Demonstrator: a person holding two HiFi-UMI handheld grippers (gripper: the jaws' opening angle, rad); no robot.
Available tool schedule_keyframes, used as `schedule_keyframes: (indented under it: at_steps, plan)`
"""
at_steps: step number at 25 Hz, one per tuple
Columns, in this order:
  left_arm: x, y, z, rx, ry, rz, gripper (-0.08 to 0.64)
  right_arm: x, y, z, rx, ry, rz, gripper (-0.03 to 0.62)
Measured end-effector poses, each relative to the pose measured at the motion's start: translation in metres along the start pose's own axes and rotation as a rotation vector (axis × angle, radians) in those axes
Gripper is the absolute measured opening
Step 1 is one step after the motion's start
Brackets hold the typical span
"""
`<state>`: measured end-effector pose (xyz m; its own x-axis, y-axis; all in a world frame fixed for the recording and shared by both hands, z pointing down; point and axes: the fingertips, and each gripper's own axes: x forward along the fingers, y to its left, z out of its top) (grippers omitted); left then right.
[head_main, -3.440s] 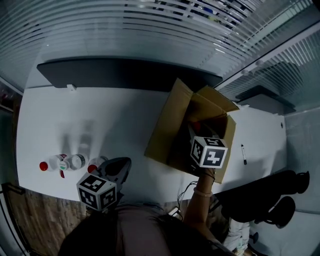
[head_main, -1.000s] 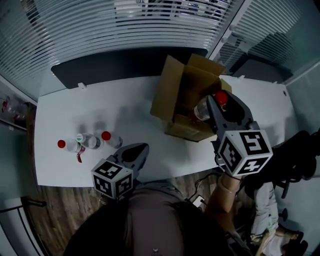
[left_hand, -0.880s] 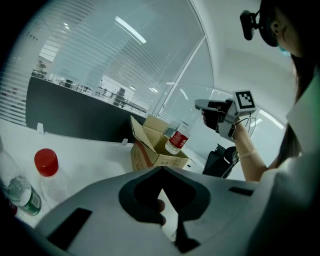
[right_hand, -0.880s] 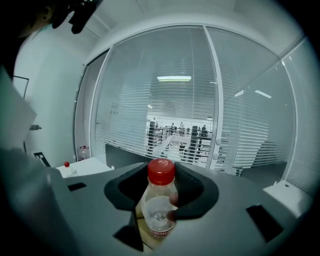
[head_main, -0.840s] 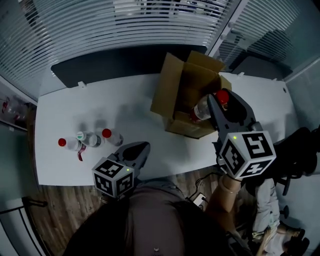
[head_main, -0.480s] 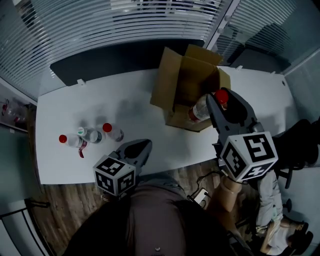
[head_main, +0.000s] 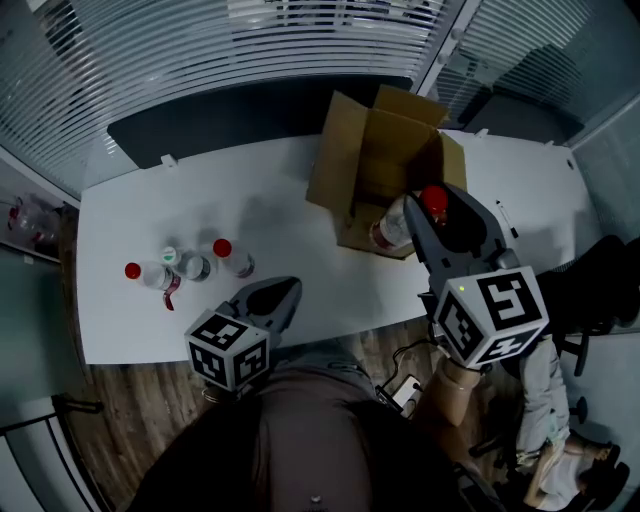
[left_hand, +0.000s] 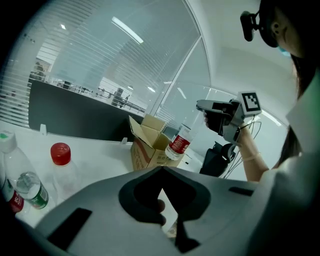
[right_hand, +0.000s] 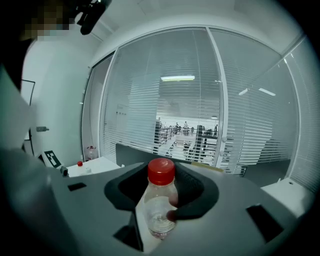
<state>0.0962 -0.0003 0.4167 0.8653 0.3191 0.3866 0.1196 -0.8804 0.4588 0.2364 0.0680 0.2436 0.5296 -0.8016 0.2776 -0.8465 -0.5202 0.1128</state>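
The right gripper (right_hand: 161, 199) is clamped on a clear bottle (right_hand: 160, 192) with a red cap, gripped on the body below the neck. Its lower end hangs over the near wall of the open cardboard box (head_main: 385, 165) just ahead of the jaws; it is neither inside the box nor set down on the table (head_main: 300, 195). Three more bottles (head_main: 190, 268) stand grouped on the table, well to that gripper's left. As judged, three are placed and one is in transit. The right gripper is raised and points forward. The left gripper (left_hand: 161, 192) sits low at the table's near edge, jaws drawn together with nothing between them, and the three bottles lie ahead to its left.
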Motion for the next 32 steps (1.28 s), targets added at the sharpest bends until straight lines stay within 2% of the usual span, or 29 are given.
schedule_keyframes:
  at_steps: [9, 17, 22, 32]
  plan:
    - [-0.004, 0.002, 0.002, -0.025, -0.052, 0.064, 0.006, 0.002, 0.024, 0.007, -0.038, -0.010, 0.124, 0.173]
    - [-0.014, -0.004, -0.005, -0.066, -0.110, 0.167, 0.006, 0.003, 0.044, 0.006, -0.073, -0.022, 0.270, 0.173]
    - [-0.022, -0.009, -0.018, -0.102, -0.145, 0.239, 0.006, 0.005, 0.058, -0.001, -0.092, -0.022, 0.366, 0.173]
    - [-0.032, -0.019, -0.036, -0.146, -0.198, 0.350, 0.006, 0.011, 0.078, -0.025, -0.116, -0.006, 0.490, 0.173]
